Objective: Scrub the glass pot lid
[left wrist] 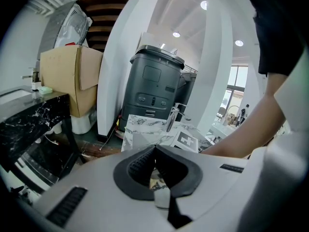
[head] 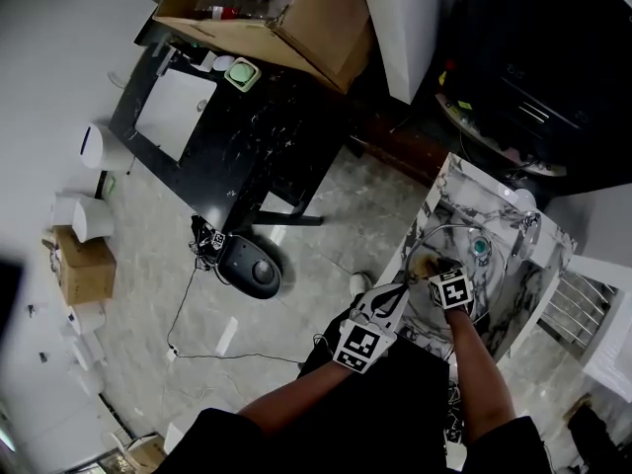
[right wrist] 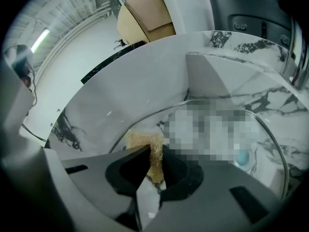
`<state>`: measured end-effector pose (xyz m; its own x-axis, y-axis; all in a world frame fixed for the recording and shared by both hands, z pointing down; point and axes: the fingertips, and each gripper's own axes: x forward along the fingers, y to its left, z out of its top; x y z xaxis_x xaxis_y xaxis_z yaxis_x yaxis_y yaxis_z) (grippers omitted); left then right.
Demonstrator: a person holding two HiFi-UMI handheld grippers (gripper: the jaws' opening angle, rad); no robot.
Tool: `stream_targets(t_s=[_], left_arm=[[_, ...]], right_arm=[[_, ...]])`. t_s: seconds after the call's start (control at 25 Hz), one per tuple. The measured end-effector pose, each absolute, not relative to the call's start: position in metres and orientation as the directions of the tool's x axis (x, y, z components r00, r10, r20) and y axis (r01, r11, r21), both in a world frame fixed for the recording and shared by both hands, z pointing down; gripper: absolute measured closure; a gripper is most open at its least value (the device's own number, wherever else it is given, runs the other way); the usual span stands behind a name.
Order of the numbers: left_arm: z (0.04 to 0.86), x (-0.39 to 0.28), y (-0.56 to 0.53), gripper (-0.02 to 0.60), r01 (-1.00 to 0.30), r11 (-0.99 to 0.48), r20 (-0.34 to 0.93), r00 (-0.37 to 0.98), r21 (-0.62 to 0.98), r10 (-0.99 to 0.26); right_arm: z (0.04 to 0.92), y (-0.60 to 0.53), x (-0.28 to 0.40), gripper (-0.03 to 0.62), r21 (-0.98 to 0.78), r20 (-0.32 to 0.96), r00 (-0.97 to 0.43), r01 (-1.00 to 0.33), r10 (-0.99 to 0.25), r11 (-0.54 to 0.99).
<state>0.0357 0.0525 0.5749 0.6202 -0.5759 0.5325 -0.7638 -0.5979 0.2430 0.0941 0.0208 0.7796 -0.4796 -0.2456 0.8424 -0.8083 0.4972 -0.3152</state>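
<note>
Below, right tongs (right wrist: 155,148) pinch scrubber (right wrist: 140,140) against lid (right wrist: 263,144) in marble sink (right wrist: 145,91); left tongs (left wrist: 155,149) closed

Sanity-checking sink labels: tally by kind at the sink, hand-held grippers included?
hand-held grippers: 2 (left hand-held gripper, right hand-held gripper)
glass pot lid: 1
scrub pad: 1
tap: 1
Total: 5

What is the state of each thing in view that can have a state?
Glass lid: lying in the sink.
Scouring pad: clamped, touching the glass lid.
Right hand-held gripper: shut on the scouring pad.
Left hand-held gripper: shut, nothing seen between jaws.
Cardboard box: open.
</note>
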Motion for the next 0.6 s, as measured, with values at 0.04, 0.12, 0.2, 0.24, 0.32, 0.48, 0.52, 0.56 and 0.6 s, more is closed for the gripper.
stream_targets(t_s=[0.04,0.12,0.2,0.24,0.32,0.48,0.52,0.56,0.6], left_arm=[[0.575,0.036,0.052,0.566,-0.764,-0.598,0.533,0.619,0.242,-0.577],[0.575,0.035,0.053,0.566,-0.765,-0.597,0.535,0.618,0.241,-0.577],[0.575,0.035,0.053,0.566,-0.766,-0.595,0.537,0.617,0.242,-0.575],[0.575,0.034,0.053,0.566,-0.767,-0.595,0.539,0.616,0.241,-0.575],[0.576,0.035,0.054,0.566,-0.768,-0.594,0.541,0.614,0.241,-0.575],[0.577,0.037,0.055,0.566,-0.768,-0.593,0.544,0.614,0.242,-0.573],[0.577,0.038,0.055,0.566,-0.768,-0.593,0.544,0.614,0.243,-0.572],[0.578,0.038,0.056,0.566,-0.767,-0.593,0.545,0.614,0.244,-0.571],[0.578,0.039,0.056,0.566,-0.767,-0.594,0.545,0.615,0.244,-0.570]], right_arm=[[0.780,0.021,0.095,0.531,-0.320,0.839,-0.484,-0.807,-0.247,0.496],[0.780,0.020,0.096,0.531,-0.323,0.836,-0.488,-0.807,-0.250,0.494],[0.780,0.019,0.098,0.531,-0.322,0.834,-0.488,-0.810,-0.257,0.491],[0.780,0.018,0.099,0.531,-0.321,0.833,-0.487,-0.812,-0.262,0.488],[0.780,0.017,0.101,0.531,-0.321,0.830,-0.487,-0.814,-0.270,0.484],[0.781,0.015,0.105,0.531,-0.325,0.824,-0.491,-0.819,-0.284,0.473],[0.781,0.014,0.106,0.531,-0.323,0.823,-0.489,-0.822,-0.289,0.469],[0.781,0.013,0.107,0.531,-0.319,0.823,-0.485,-0.825,-0.295,0.466],[0.781,0.012,0.109,0.531,-0.314,0.823,-0.481,-0.829,-0.301,0.463]])
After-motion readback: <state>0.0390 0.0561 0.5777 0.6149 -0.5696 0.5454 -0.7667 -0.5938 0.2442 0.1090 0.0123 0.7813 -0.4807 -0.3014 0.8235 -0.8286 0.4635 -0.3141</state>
